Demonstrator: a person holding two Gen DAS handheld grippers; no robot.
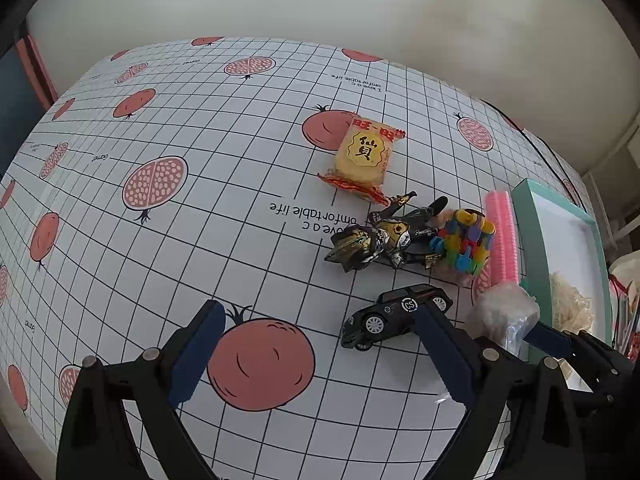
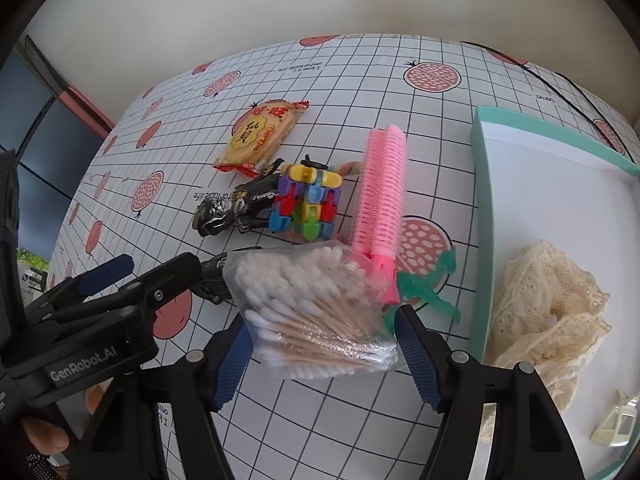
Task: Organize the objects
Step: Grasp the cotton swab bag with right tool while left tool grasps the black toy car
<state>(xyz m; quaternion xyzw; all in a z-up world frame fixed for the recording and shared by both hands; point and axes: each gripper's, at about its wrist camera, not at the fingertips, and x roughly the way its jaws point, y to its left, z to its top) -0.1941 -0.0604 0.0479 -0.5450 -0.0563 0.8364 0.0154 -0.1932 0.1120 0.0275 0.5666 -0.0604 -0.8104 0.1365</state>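
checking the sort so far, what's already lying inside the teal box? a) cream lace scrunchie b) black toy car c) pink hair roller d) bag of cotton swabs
a: the cream lace scrunchie lies on the white floor of the teal box, while the bag of cotton swabs, the pink hair roller and the black toy car are out on the tablecloth.

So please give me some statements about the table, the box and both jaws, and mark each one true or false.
1. The bag of cotton swabs lies between the open jaws of the right gripper. True.
2. The pink hair roller is inside the teal box. False: it lies on the tablecloth, beside the box.
3. A cream lace scrunchie lies in the box. True.
4. The left gripper is shut on the black toy car. False: its jaws are open and hold nothing.
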